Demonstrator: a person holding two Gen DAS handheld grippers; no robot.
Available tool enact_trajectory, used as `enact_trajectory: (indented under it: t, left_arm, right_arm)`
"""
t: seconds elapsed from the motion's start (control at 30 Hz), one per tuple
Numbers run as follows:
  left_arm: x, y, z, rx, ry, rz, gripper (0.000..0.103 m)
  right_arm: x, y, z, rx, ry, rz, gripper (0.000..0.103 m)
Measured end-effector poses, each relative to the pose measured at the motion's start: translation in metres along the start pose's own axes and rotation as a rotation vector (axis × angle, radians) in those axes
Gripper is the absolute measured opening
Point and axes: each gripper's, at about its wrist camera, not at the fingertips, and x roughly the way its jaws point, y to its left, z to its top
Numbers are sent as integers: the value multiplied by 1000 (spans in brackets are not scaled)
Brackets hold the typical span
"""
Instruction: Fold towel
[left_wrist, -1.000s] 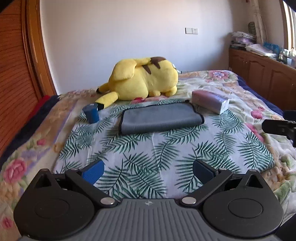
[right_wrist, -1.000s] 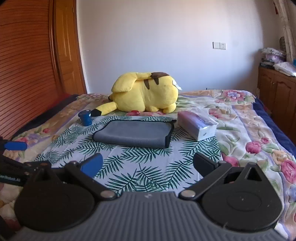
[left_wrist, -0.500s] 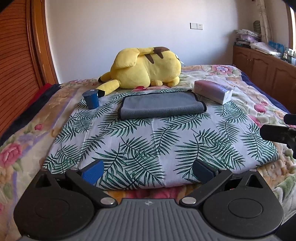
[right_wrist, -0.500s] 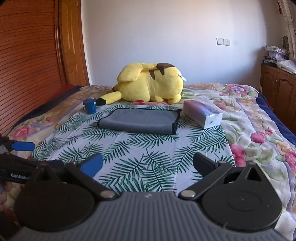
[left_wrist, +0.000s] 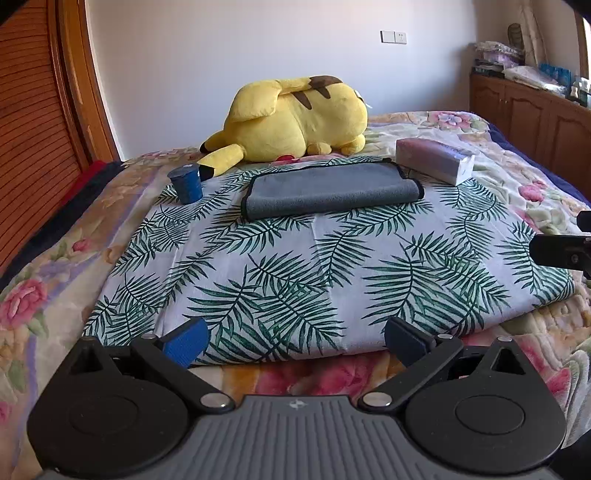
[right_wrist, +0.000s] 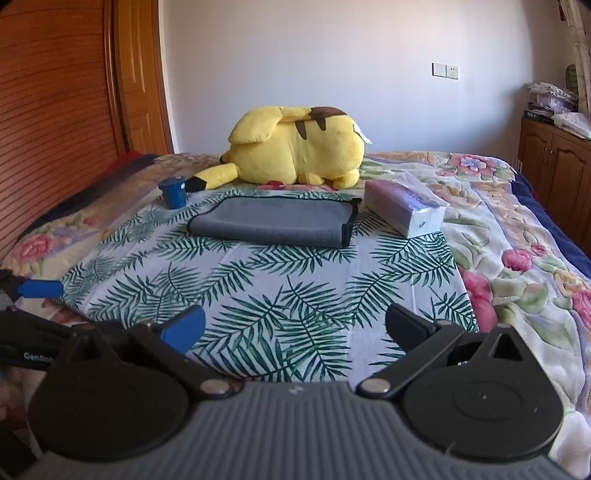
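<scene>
A grey towel (left_wrist: 328, 190) with black trim lies folded on the far part of a palm-leaf cloth (left_wrist: 314, 266) on the bed; it also shows in the right wrist view (right_wrist: 273, 221). My left gripper (left_wrist: 295, 343) is open and empty, over the near edge of the cloth, well short of the towel. My right gripper (right_wrist: 293, 330) is open and empty, above the near part of the cloth (right_wrist: 280, 295). The right gripper's body shows at the right edge of the left wrist view (left_wrist: 561, 251); a blue fingertip of the left gripper (right_wrist: 40, 288) shows at the left of the right wrist view.
A yellow plush toy (left_wrist: 295, 118) lies behind the towel. A small blue cup (left_wrist: 185, 183) stands left of the towel, a tissue pack (left_wrist: 434, 162) right of it. A floral quilt (right_wrist: 517, 240) covers the bed. Wooden cabinets (left_wrist: 535, 114) stand at the right, a wooden door (right_wrist: 55, 110) at the left.
Both grippers have drawn back from the towel toward the near edge of the bed; the towel looks farther away. Both stay open. The towel has not moved.
</scene>
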Motion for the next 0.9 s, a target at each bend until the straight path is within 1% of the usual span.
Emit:
enact_trajectory:
  t: [0.2,0.4,0.9]
  left_arm:
    - [-1,-1,-1,8,-7,1,103]
    - [-5,-1,4,-4,-40,2,103]
    - [-32,3,24,-49,-186,10,103]
  right_arm:
    - [4,-2,0,3,15,-13,103]
    - [6,-2,0,10,15,-26,103]
    - [-6,-5,4,12,-101,-72,103]
